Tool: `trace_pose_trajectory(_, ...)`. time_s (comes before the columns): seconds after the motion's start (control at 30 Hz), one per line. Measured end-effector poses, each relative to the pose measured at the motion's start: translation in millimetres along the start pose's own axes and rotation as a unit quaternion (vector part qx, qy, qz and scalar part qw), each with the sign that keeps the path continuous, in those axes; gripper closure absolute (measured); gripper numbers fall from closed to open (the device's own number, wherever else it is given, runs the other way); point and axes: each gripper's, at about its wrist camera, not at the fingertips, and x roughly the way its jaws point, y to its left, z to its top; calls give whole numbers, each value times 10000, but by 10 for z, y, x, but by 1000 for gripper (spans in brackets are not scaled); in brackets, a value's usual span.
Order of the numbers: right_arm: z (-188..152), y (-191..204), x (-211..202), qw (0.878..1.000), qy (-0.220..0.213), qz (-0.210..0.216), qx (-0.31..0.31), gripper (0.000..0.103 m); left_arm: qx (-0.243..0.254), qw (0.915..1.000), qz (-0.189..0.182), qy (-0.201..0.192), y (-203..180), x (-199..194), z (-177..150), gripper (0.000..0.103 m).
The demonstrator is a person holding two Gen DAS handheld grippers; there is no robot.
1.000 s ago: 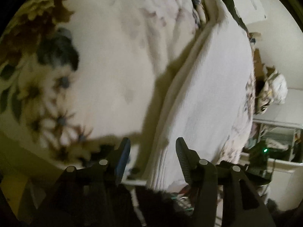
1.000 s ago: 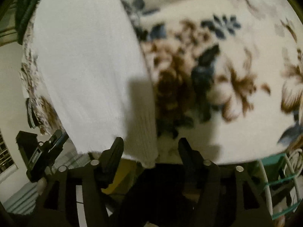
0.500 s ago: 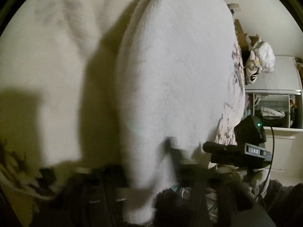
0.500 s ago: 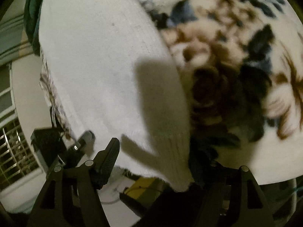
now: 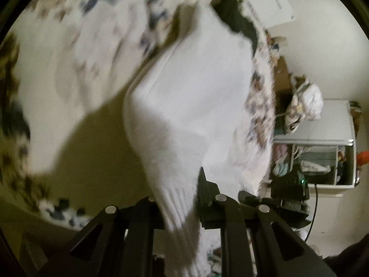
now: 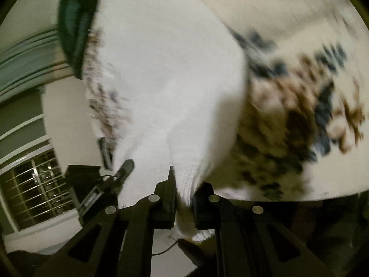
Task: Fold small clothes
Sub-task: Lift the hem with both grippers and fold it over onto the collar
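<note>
Clearly soft: white ribbed-knit garment (image 5: 191,97), light and limp, sags between both grips.
Where: lying partly on the cream floral fleece blanket (image 5: 69,73), near hem raised.
Left gripper (image 5: 177,198): jaws just closed, pinching one ribbed hem corner.
Right gripper (image 6: 184,196): jaws just closed, pinching the other corner.
Hold: the thicker ribbed hem grips best; the knit will likely stretch.

White knit garment (image 5: 191,97), ribbed hem band (image 5: 177,203) at its near edge. Near end is lifted off the floral bedspread (image 5: 69,69) and pulled into a peak, fabric sloping away; far end still lies on the bed. In the right wrist view the ribbed near corner (image 6: 184,184) is bunched, a soft fold running up from it. Frames are motion-blurred.
</note>
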Motion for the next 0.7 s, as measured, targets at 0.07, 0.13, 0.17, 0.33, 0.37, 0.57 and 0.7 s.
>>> trace_pose_trajectory(0.07,123,226,-129,9996,-150,210,-77,92,-40,9997,-174,-144,-106,-20,201,91)
trace_pose_trajectory(0.13,316,452,-275,9985,-308,434,-149,92,-21,9989,-343,-333,-226,-60,468,91)
trace_pose_trajectory(0.17,405,545,-338,9979,-379,498,-192,92,1,9985,-374,-391,-335,2,590,91)
trace_pose_trajectory(0.33,1140,1075,-648,9941,-807,602,-406,92,157,9960,-546,-691,-689,170,1313,90)
trace_pose_trajectory(0.37,1304,1151,-674,9933,-885,606,-421,92,148,9957,-557,-726,-734,231,1427,90)
trace_pose_trajectory(0.57,2574,1600,-665,9910,-1099,667,-362,90,-394,9901,-865,-1037,-721,534,2284,78)
trace_pose_trajectory(0.7,3278,1563,-679,9911,-1100,744,-23,67,-814,9825,-920,-1403,-643,524,2599,66)
